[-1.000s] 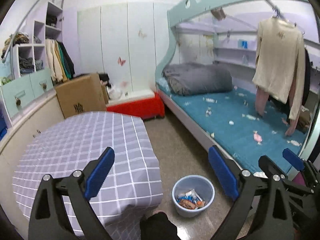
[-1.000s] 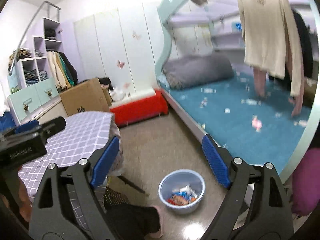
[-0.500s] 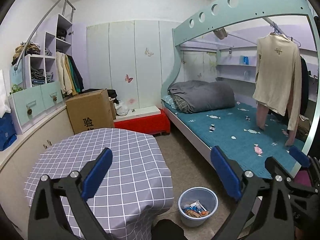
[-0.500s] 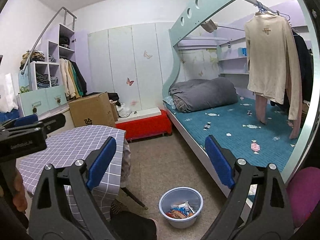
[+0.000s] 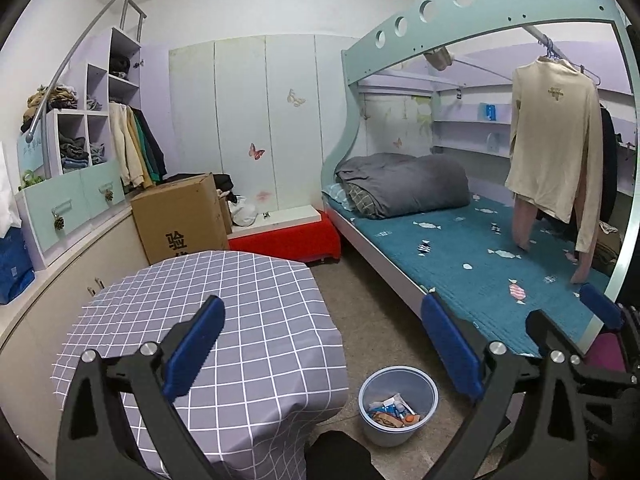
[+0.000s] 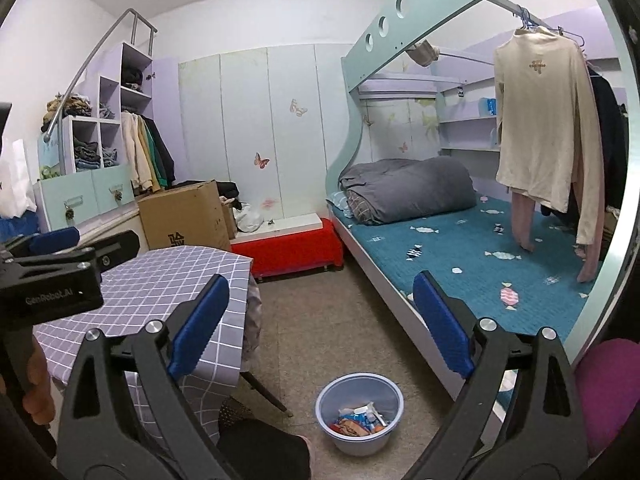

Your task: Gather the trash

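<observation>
A pale blue plastic bin [image 5: 382, 436] stands on the floor between the table and the bed, with wrappers and other trash [image 5: 394, 408] lying in its bottom. My left gripper [image 5: 320, 308] is held above and short of it, open, with nothing between its blue pads. In the right wrist view the bin [image 6: 360, 446] sits low in the middle with the trash [image 6: 358, 420] inside. My right gripper [image 6: 320, 284] is open wide and empty, well above the bin. The left gripper's black housing [image 6: 52, 296] shows at the left edge.
A table under a grey checked cloth [image 5: 224, 320] stands left of the bin. A bunk bed with a teal mattress [image 5: 480, 264] runs along the right, with a cream sweater [image 5: 552, 140] hanging over it. A cardboard box [image 5: 180, 220] and a red bench [image 5: 288, 240] stand behind. My dark-clad knee [image 5: 336, 456] is beside the bin.
Both cameras have lifted and tipped upward, so the bin sits lower in each view and more ceiling shows. The right jaws stand slightly wider. Over the last half second little has moved.
</observation>
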{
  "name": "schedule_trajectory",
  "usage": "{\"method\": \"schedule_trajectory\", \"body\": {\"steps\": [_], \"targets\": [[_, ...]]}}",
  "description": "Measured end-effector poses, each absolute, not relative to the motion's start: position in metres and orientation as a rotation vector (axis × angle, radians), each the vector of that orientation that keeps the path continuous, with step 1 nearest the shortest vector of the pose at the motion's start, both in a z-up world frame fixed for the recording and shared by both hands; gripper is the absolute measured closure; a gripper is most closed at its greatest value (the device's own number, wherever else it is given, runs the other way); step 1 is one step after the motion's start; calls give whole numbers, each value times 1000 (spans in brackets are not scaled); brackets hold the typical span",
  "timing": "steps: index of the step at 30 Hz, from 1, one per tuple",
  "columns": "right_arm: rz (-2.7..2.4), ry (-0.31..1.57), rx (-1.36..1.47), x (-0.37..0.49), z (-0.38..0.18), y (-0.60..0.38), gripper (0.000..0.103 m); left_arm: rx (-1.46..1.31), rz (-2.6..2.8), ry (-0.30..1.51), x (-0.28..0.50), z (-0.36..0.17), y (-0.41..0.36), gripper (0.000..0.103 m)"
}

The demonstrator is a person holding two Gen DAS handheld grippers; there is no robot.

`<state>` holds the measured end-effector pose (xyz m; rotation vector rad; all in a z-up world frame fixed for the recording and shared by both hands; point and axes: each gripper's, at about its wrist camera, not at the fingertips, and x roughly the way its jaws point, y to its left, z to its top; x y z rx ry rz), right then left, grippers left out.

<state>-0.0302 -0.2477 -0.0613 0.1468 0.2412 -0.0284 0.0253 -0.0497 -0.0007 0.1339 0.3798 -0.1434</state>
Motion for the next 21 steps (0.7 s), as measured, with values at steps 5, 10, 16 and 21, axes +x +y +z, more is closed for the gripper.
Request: {"method": "schedule_trajectory", "body": {"steps": [5, 10, 16, 21], "targets": [[-25, 247, 152, -30, -62, -247, 11, 141, -147, 373, 23, 0, -51, 6], [-27, 252, 148, -30, -63, -247, 11, 142, -143, 368, 23, 0, -51, 6], [-25, 252, 153, -29, -63, -248, 11, 143, -143, 366, 23, 1, -51, 6], [-23, 253, 156, -29, -63, -250, 11, 143, -149, 361, 22, 2, -50, 6]]}}
